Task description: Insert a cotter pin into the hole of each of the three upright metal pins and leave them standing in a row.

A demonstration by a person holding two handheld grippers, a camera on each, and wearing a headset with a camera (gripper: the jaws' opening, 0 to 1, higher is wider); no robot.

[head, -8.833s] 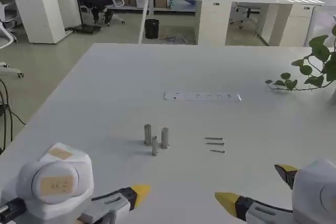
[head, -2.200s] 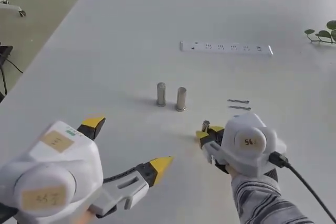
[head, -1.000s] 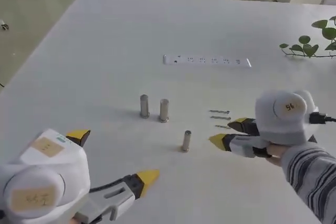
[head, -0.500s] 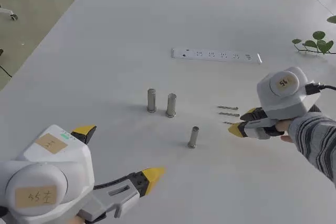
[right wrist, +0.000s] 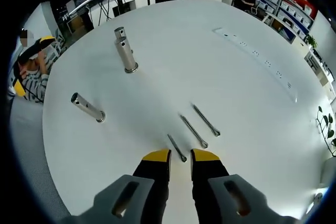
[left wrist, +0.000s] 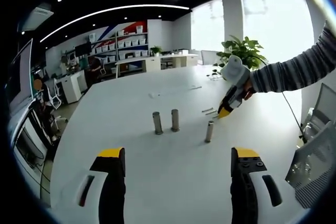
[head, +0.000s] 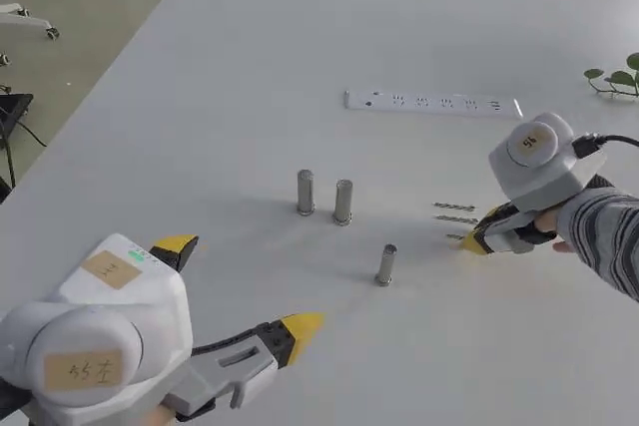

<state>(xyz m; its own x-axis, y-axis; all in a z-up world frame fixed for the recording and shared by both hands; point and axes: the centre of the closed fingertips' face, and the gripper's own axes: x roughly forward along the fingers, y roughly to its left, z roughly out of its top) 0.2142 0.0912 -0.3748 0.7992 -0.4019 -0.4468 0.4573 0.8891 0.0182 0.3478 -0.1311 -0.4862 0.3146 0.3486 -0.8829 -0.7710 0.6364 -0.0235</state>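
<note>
Cotter pins lie on the tabletop, right of three upright metal pins. I see right tool jaws nearly together at the nearest one; left tool wide apart.

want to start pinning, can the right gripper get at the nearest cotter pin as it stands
Probably yes. The right gripper has its jaws slightly parted, right at the near end of the closest cotter pin, with nothing in between.
</note>
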